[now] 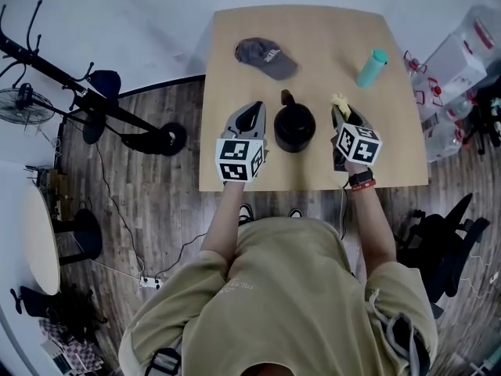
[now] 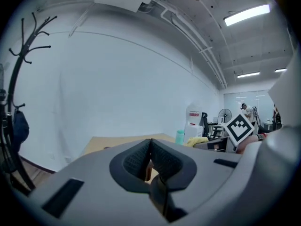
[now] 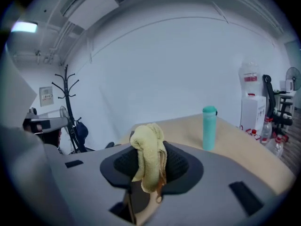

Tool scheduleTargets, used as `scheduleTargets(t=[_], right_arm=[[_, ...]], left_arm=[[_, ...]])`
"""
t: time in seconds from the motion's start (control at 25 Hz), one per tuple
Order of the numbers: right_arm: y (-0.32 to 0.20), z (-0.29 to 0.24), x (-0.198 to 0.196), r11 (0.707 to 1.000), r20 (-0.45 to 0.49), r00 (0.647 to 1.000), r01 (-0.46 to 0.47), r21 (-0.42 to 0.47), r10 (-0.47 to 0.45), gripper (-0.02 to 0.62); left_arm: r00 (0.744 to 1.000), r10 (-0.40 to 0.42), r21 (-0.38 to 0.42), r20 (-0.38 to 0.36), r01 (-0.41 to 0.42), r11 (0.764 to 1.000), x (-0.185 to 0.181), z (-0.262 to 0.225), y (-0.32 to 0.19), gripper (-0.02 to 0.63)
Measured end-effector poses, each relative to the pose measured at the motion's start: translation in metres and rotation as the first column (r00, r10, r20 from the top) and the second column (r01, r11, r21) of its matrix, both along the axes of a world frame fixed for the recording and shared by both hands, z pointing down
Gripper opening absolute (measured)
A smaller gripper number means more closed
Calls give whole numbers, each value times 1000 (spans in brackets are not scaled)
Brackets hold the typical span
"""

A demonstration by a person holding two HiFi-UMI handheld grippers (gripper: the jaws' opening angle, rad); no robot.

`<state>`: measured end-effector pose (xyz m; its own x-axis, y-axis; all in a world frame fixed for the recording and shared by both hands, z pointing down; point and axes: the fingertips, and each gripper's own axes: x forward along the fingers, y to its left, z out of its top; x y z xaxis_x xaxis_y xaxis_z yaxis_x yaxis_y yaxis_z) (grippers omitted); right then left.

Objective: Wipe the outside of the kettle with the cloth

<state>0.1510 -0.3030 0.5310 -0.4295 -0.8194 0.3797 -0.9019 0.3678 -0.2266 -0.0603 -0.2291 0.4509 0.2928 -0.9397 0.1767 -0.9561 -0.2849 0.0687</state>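
Observation:
A black kettle (image 1: 294, 127) stands near the front middle of the wooden table (image 1: 313, 30), its handle pointing away from me. My left gripper (image 1: 252, 113) hovers just left of the kettle, apart from it. In the left gripper view that gripper (image 2: 150, 147) has its dark pads pressed together with nothing between them. My right gripper (image 1: 343, 113) is just right of the kettle, shut on a yellow cloth (image 1: 340, 100). The cloth (image 3: 149, 157) hangs bunched out of the right gripper (image 3: 150, 166). The kettle does not show in either gripper view.
A grey cap (image 1: 266, 57) lies at the back left of the table. A teal bottle (image 1: 373, 67) lies at the back right; it is also in the right gripper view (image 3: 209, 128). A coat stand (image 1: 86, 92) is left of the table, water jugs (image 1: 454, 61) to its right.

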Motion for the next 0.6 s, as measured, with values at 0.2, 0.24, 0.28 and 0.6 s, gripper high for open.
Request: scheduleTargets(t=[0.2, 0.24, 0.28, 0.6], right_arm=[[20, -65, -17, 991, 25, 999, 33, 132, -36, 138], [24, -76, -19, 987, 28, 999, 32, 156, -37, 138], [29, -86, -21, 984, 32, 999, 29, 177, -35, 138], [57, -128, -37, 952, -31, 999, 24, 304, -15, 137]], left_arm=[[1000, -12, 62, 12, 11, 998, 3, -37, -1, 25], [1000, -11, 74, 15, 10, 997, 4, -43, -1, 25], [1000, -11, 86, 19, 9, 996, 6, -49, 0, 25], [999, -19, 145, 30, 15, 989, 2, -70, 8, 25]])
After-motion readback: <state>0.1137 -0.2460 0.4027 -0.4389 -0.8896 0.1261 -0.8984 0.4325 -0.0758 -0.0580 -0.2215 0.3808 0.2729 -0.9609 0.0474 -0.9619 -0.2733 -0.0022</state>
